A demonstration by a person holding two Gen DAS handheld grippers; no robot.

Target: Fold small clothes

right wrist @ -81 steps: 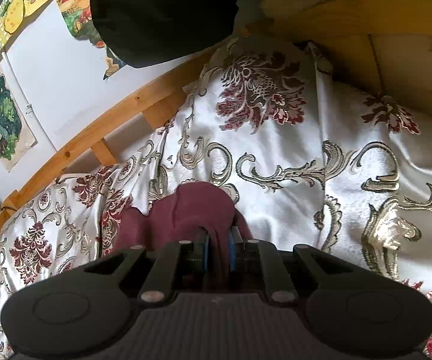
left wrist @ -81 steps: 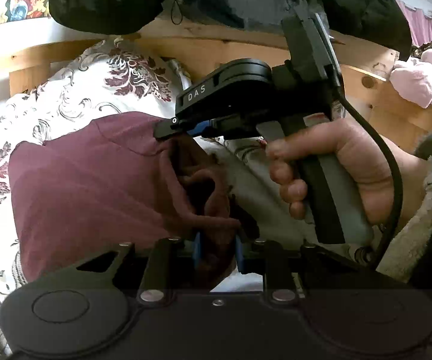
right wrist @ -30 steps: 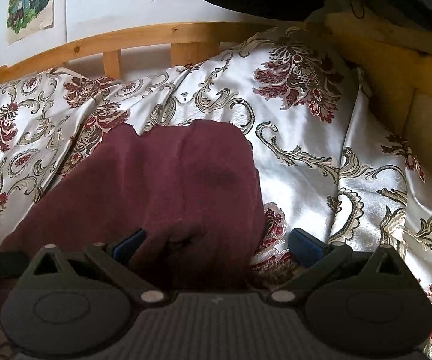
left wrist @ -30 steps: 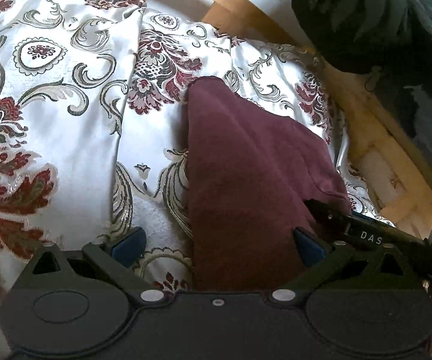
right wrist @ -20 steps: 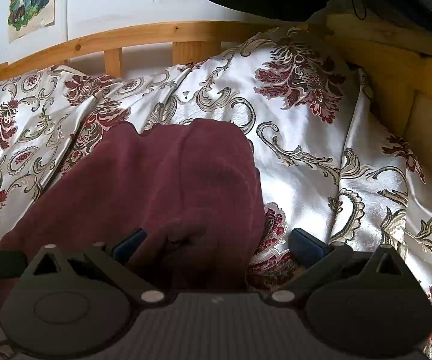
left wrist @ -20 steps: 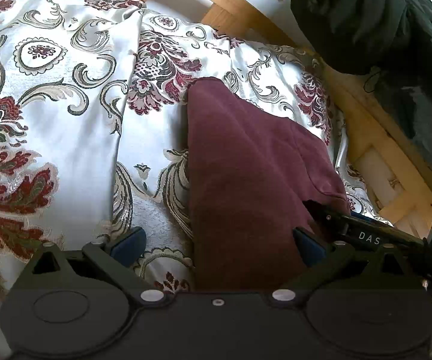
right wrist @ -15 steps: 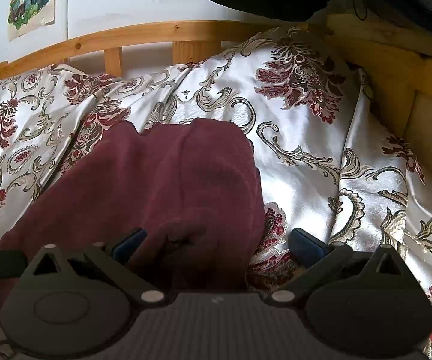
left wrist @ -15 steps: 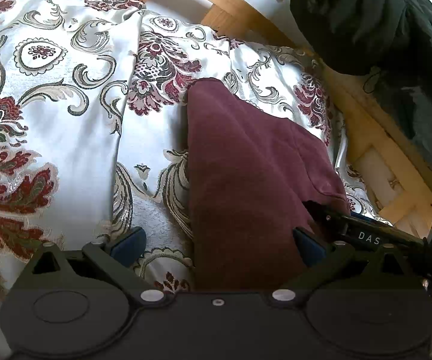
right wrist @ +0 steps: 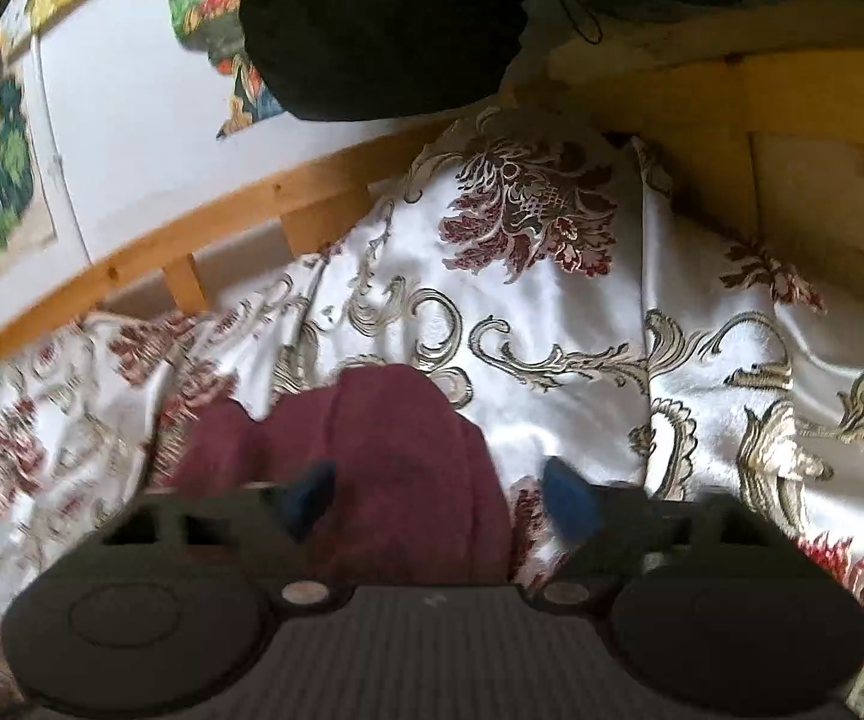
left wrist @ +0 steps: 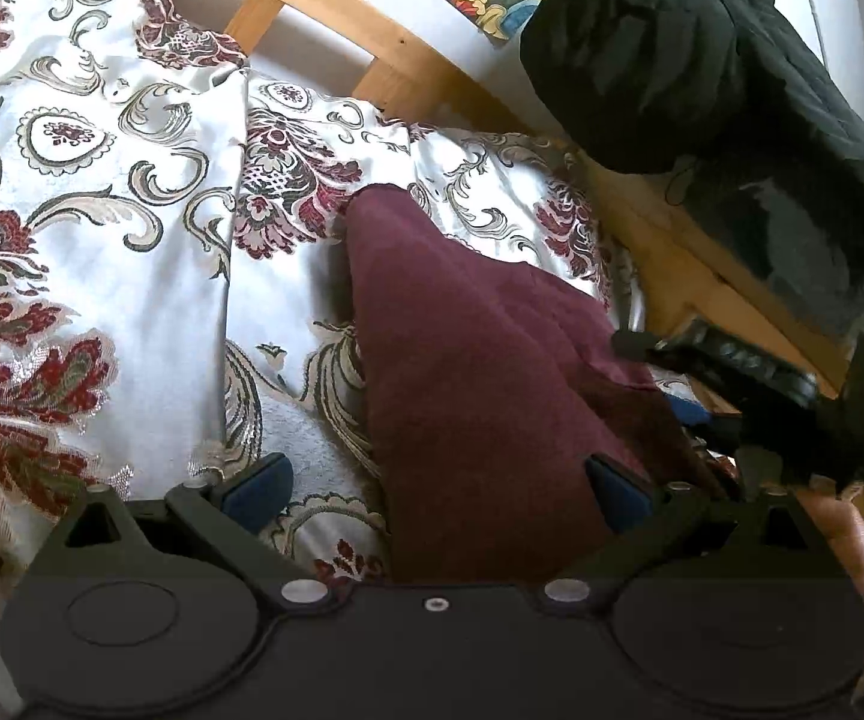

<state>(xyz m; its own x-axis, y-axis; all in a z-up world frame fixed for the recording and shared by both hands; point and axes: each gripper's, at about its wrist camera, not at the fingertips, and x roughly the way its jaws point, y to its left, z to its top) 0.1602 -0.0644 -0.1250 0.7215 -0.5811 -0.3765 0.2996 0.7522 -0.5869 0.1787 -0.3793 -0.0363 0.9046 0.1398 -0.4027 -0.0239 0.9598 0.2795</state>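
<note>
Left wrist view: we hold the left gripper [left wrist: 435, 489] released and wide, its pads straddling the near edge of the maroon garment [left wrist: 480, 360], which lies flat on the floral bedspread [left wrist: 102, 192], likely so the fold settles unpulled. The right gripper [right wrist: 441, 495], blurred, is also spread over the garment's near end, gripping nothing; we judge it free to re-grasp.
</note>
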